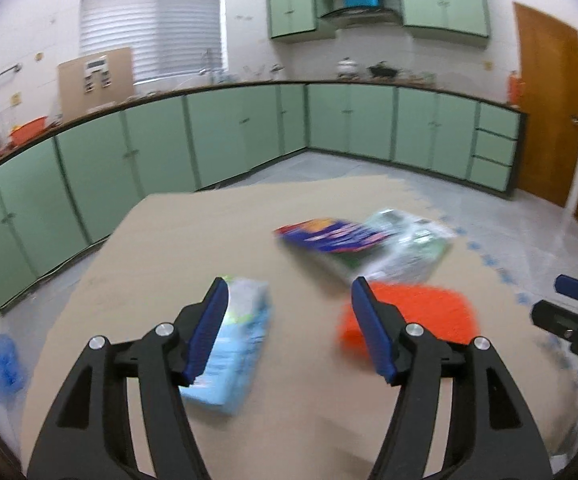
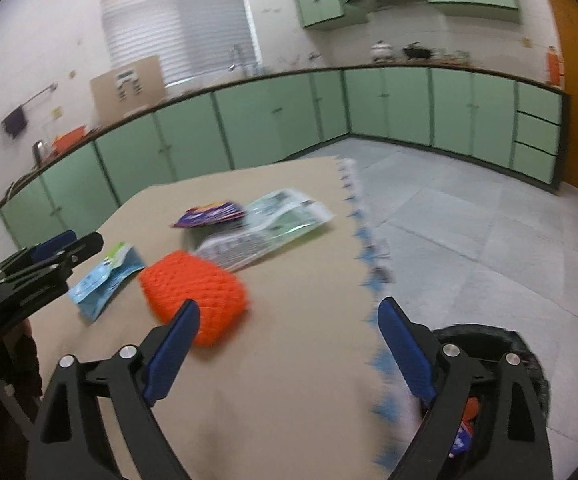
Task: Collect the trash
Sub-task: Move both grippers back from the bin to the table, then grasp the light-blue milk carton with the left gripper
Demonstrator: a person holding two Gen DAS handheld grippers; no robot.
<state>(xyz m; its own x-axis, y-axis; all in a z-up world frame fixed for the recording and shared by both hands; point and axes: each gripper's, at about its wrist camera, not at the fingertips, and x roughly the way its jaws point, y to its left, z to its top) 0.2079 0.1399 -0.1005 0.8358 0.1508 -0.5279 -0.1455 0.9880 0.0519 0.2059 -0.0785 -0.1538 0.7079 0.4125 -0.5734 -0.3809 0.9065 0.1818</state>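
Observation:
On the tan table (image 1: 169, 248) lie a light blue wrapper (image 1: 237, 344), an orange knitted pad (image 1: 425, 312), a purple-red snack packet (image 1: 329, 236) and a clear green-white plastic bag (image 1: 409, 248). My left gripper (image 1: 289, 328) is open and empty, just above the blue wrapper and the orange pad. My right gripper (image 2: 289, 348) is open and empty near the table's right edge, beside the orange pad (image 2: 193, 292). The blue wrapper (image 2: 105, 280), purple packet (image 2: 209, 214) and clear bag (image 2: 265, 228) also show there. A black bin (image 2: 529, 360) with trash inside stands on the floor under the right gripper.
Green cabinets (image 1: 229, 132) line the far walls under a cluttered counter. A wooden door (image 1: 545, 112) is at the right. A blue-patterned cloth edge (image 2: 369, 248) hangs off the table's right side. A blue object (image 1: 3, 364) lies on the grey floor at left.

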